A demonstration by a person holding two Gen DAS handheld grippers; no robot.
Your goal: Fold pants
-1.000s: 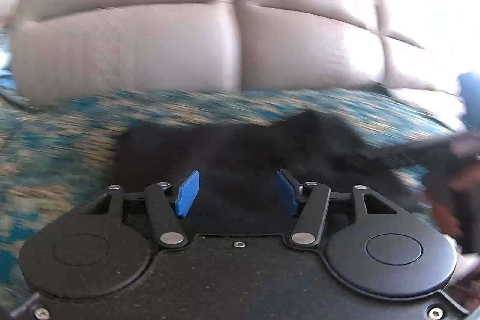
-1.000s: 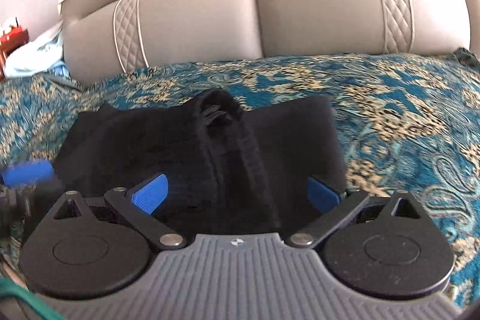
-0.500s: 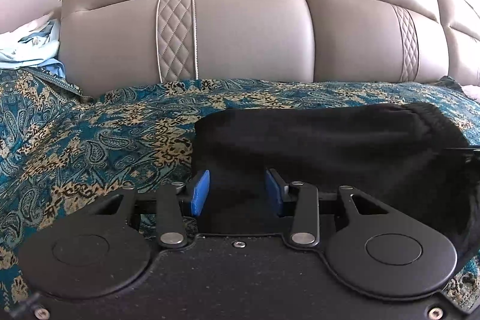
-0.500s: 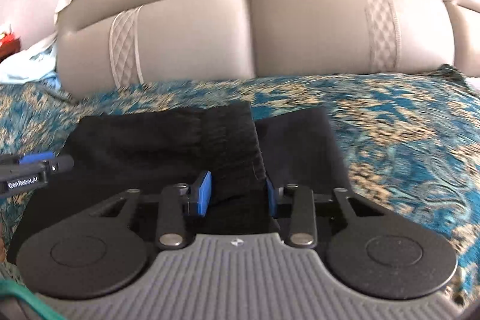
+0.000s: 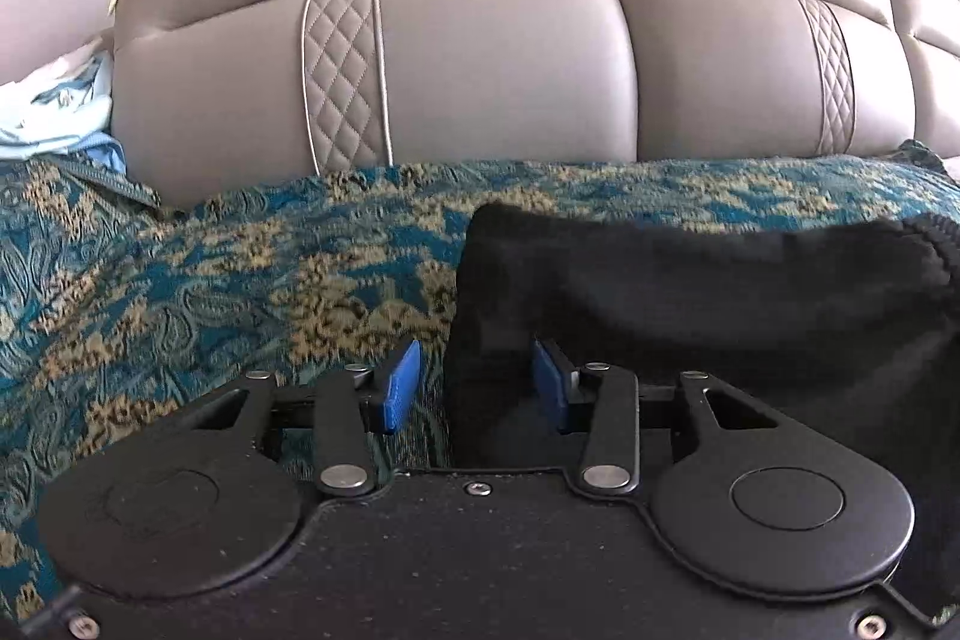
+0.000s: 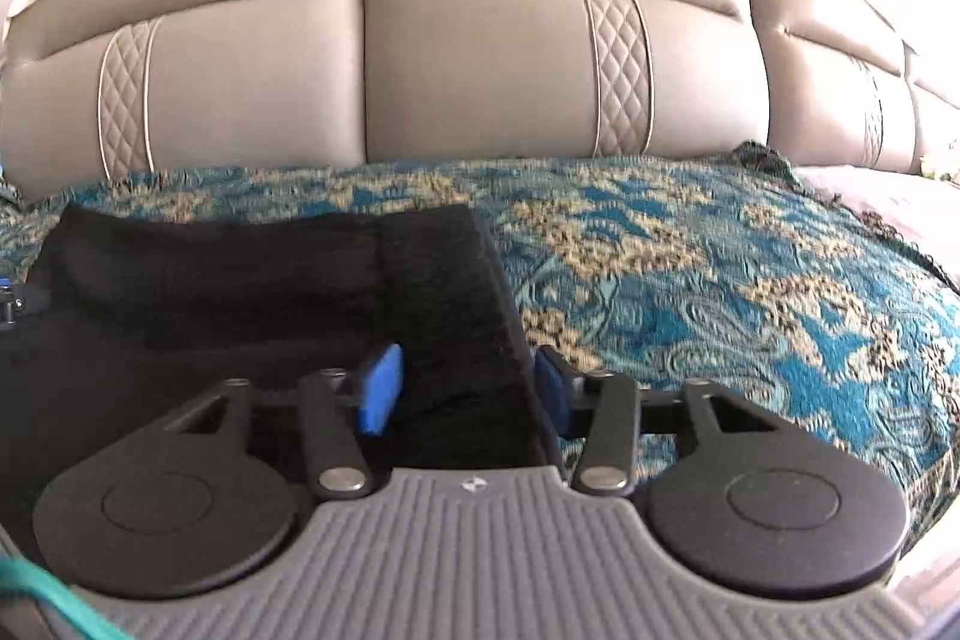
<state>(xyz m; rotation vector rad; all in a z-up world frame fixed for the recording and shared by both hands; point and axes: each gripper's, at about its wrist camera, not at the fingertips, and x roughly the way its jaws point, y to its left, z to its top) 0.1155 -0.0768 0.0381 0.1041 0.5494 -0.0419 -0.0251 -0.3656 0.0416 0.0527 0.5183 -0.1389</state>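
Observation:
The black pants (image 5: 708, 292) lie folded on a teal and gold bedspread (image 5: 210, 280). In the left wrist view the pants' left edge runs between the blue pads of my left gripper (image 5: 474, 388), which stand apart and open. In the right wrist view the pants (image 6: 270, 280) fill the left half, and their right edge runs between the pads of my right gripper (image 6: 468, 388), also open. The tip of the left gripper (image 6: 15, 301) shows at the far left edge of the right wrist view.
A grey padded headboard (image 5: 510, 70) stands upright behind the bedspread. Light blue cloth (image 5: 54, 112) is piled at the far left by the headboard. Bare bedspread (image 6: 750, 310) stretches to the right of the pants.
Both grippers have opened from the narrower grip of half a second ago and let the pants go. The left gripper has shifted to the pants' left edge, the right to their right edge.

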